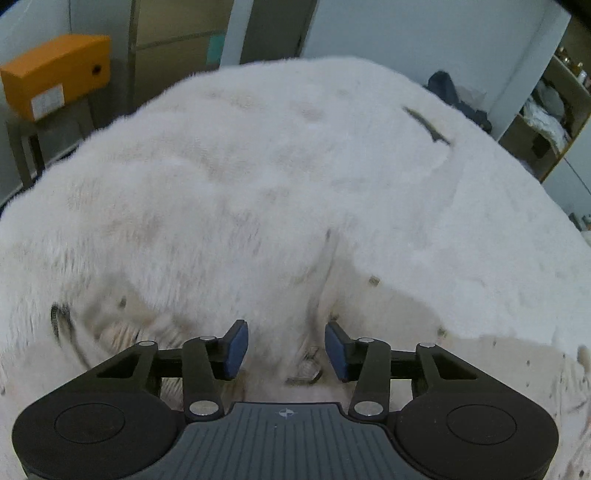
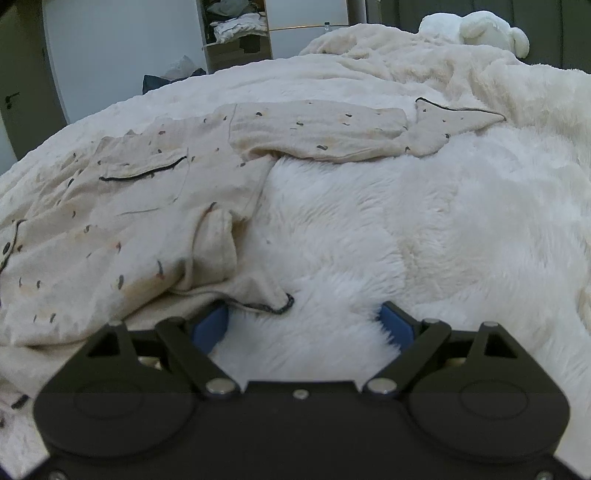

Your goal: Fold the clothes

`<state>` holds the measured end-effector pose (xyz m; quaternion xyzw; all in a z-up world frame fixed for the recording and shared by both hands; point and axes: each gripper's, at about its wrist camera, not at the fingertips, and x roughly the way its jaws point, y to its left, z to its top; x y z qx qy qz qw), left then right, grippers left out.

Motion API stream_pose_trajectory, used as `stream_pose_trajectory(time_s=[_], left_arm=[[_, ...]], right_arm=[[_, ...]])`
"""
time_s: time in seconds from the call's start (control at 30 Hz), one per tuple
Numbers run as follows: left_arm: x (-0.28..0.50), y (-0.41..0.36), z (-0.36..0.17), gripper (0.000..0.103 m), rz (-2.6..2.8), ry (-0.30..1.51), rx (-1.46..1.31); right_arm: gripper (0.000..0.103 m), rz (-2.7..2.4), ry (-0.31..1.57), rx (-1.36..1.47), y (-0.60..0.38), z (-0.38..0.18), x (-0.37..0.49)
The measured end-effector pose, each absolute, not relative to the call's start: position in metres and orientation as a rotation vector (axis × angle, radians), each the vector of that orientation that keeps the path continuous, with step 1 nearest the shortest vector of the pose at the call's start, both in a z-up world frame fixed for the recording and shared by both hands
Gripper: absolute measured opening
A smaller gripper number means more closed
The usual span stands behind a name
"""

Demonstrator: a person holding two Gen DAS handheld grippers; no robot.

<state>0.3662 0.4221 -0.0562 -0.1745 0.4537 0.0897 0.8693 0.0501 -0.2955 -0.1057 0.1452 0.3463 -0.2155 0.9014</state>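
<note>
A cream pyjama top (image 2: 122, 229) with dark specks and black piping lies spread on a white fluffy blanket (image 2: 424, 229). Its sleeve (image 2: 314, 133) stretches away to the right. A hem corner (image 2: 277, 304) with dark edging lies just ahead of my right gripper (image 2: 303, 325), which stands wide open on the fur, its left pad at the hem. In the left wrist view the cream top (image 1: 376, 310) is blurred along the bottom. My left gripper (image 1: 286, 350) hovers over it with its blue pads apart; cloth lies below the gap and neither pad presses on it.
An orange box (image 1: 55, 77) sits on a stand beyond the bed's far left edge. Open shelves (image 1: 546, 110) and a dark heap of clothes (image 1: 458, 99) are at the right. A white plush toy (image 2: 476, 26) and a rumpled cream throw (image 2: 406, 62) lie at the bed's far end.
</note>
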Motion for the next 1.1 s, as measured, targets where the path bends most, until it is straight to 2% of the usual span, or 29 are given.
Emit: stream_pose_trajectory(time_s=[0.1, 0.27, 0.33, 0.5, 0.7, 0.77, 0.87, 0.93, 1.0, 1.1], left_arm=[[0.371, 0.417, -0.064, 0.022, 0.15, 0.968, -0.385], [0.384, 0.406, -0.081, 0.023, 0.112, 1.001, -0.426], [0.391, 0.402, -0.087, 0.002, 0.125, 1.017, -0.426], [0.387, 0.399, -0.057, 0.002, 0.174, 0.93, -0.409], [0.344, 0.406, 0.014, 0.002, 0.192, 0.873, -0.31], [0.337, 0.408, 0.011, 0.003, 0.21, 0.947, -0.235], [0.321, 0.423, 0.0, 0.003, 0.25, 0.982, -0.292], [0.31, 0.42, -0.002, 0.009, 0.304, 0.985, -0.267], [0.3, 0.413, -0.001, 0.037, 0.381, 0.979, -0.193], [0.276, 0.379, 0.014, 0.042, 0.401, 0.896, -0.045]], right_arm=[[0.088, -0.449, 0.716, 0.291, -0.294, -0.106, 0.05], [0.088, -0.451, 0.717, 0.281, -0.293, -0.107, 0.051], [0.088, -0.451, 0.716, 0.283, -0.294, -0.107, 0.05], [0.088, -0.45, 0.713, 0.292, -0.294, -0.106, 0.049], [0.088, -0.448, 0.71, 0.305, -0.295, -0.105, 0.047], [0.088, -0.447, 0.708, 0.312, -0.296, -0.104, 0.046], [0.088, -0.439, 0.705, 0.326, -0.297, -0.101, 0.044], [0.088, -0.435, 0.694, 0.355, -0.299, -0.099, 0.039], [0.088, -0.43, 0.684, 0.383, -0.301, -0.097, 0.036], [0.088, -0.416, 0.67, 0.406, -0.302, -0.094, 0.032]])
